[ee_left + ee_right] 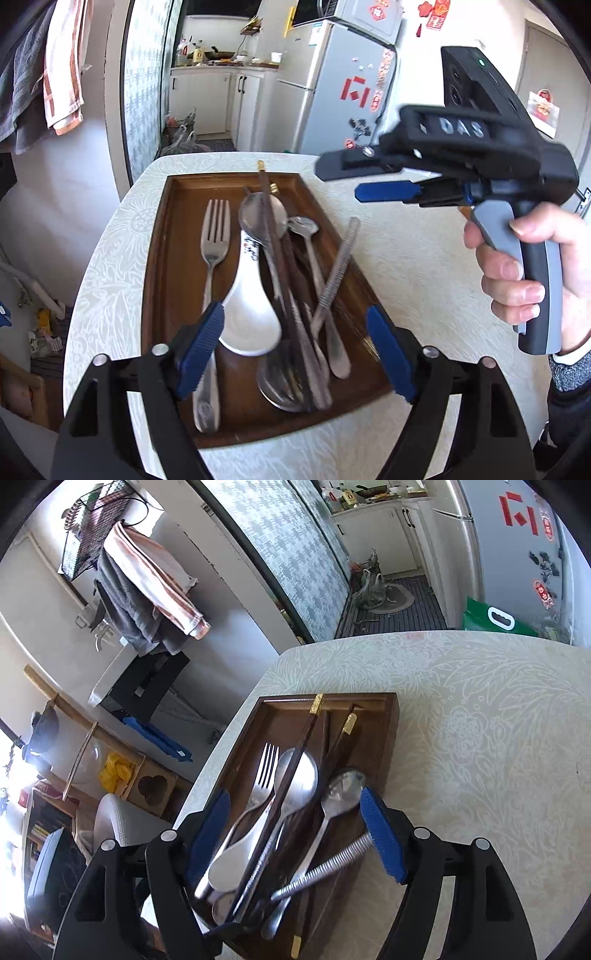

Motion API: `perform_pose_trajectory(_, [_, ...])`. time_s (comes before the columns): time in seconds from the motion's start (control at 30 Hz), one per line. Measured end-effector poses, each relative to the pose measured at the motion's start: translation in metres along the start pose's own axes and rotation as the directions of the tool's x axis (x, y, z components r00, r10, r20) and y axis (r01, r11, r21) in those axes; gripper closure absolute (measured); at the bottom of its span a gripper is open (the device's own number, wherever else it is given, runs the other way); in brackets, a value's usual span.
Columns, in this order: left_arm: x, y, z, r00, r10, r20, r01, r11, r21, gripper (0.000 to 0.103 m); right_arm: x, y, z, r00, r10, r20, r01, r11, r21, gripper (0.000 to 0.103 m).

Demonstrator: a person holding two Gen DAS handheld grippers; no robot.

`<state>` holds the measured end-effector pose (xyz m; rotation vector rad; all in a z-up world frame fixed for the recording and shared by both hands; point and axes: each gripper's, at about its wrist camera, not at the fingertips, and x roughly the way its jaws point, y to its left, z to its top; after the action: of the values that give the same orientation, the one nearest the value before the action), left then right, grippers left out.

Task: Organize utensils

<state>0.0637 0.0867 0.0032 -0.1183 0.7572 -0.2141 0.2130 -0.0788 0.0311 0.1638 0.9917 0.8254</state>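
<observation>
Your left gripper [295, 343] hangs with jaws spread wide over the near end of the tray [162, 295], gripping nothing. Only its view shows your right gripper [373, 181] from outside, up at the right, well clear of the tray, its blue fingers close together with a narrow gap and nothing between them, your hand [524, 273] on the handle. The right gripper's own camera [295, 834] shows those pads apart and empty above the tray [388, 731]. The tray sits on the table [424, 280], holding a fork [214, 236] at the left, a white spoon [247, 314], metal spoons and dark chopsticks [273, 236] piled together, and a ribbed rod [340, 269] leaning on the right wall. The pile's lower layers are hidden, and the right view cuts off the handles behind its fingers.
</observation>
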Motion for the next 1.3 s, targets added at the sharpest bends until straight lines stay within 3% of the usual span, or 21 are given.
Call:
perform_pose_trajectory(0.13, [-0.012,-0.023,-0.019,0.999,-0.011,0.033,0.01,0.999,0.051,0.014,-0.031,-0.004,-0.031,0.999,-0.016,0.041,0.018,0.999,-0.051,0.027])
perform_pose_trajectory(0.4, [-0.025,-0.055,-0.036,0.993,0.002,0.122,-0.021,0.988,0.152,0.007,-0.086,-0.01,-0.095,0.974,-0.111,0.196,0.152,0.966,-0.209,0.018])
perform_pose_trajectory(0.53, [-0.03,-0.057,-0.044,0.988,0.046,0.15,-0.068,0.987,0.147,0.007,-0.101,-0.015,-0.129,0.975,-0.054,0.216,0.116,0.952,-0.284,0.017])
perform_pose_trajectory(0.63, [-0.038,-0.055,-0.05,0.982,0.061,0.176,-0.083,0.99,0.117,0.006,-0.11,-0.012,-0.153,0.971,-0.014,0.238,0.106,0.919,-0.379,0.017])
perform_pose_trajectory(0.7, [-0.041,-0.056,-0.052,0.973,0.105,0.203,-0.131,0.984,0.119,0.006,-0.116,-0.01,-0.163,0.966,-0.006,0.258,0.115,0.905,-0.41,0.017])
perform_pose_trajectory(0.83, [-0.046,-0.059,-0.053,0.96,0.159,0.229,-0.196,0.97,0.145,0.004,-0.122,-0.012,-0.176,0.959,-0.019,0.282,0.143,0.894,-0.426,0.016])
perform_pose_trajectory(0.97, [-0.052,-0.051,-0.052,0.955,0.159,0.25,-0.19,0.976,0.105,0.003,-0.131,-0.02,-0.184,0.933,-0.131,0.335,0.254,0.899,-0.357,0.014])
perform_pose_trajectory(1.07, [-0.049,-0.045,-0.05,0.954,0.185,0.237,-0.21,0.974,0.081,0.003,-0.134,-0.028,-0.191,0.937,-0.107,0.332,0.223,0.915,-0.336,0.014])
perform_pose_trajectory(1.2, [-0.05,-0.041,-0.05,0.952,0.183,0.244,-0.205,0.977,0.066,0.003,-0.138,-0.025,-0.197,0.931,-0.081,0.356,0.219,0.904,-0.367,0.013])
perform_pose_trajectory(1.3, [-0.051,-0.044,-0.05,0.952,0.18,0.249,-0.206,0.975,0.083,0.003,-0.136,-0.021,-0.2,0.927,-0.106,0.36,0.25,0.89,-0.381,0.01])
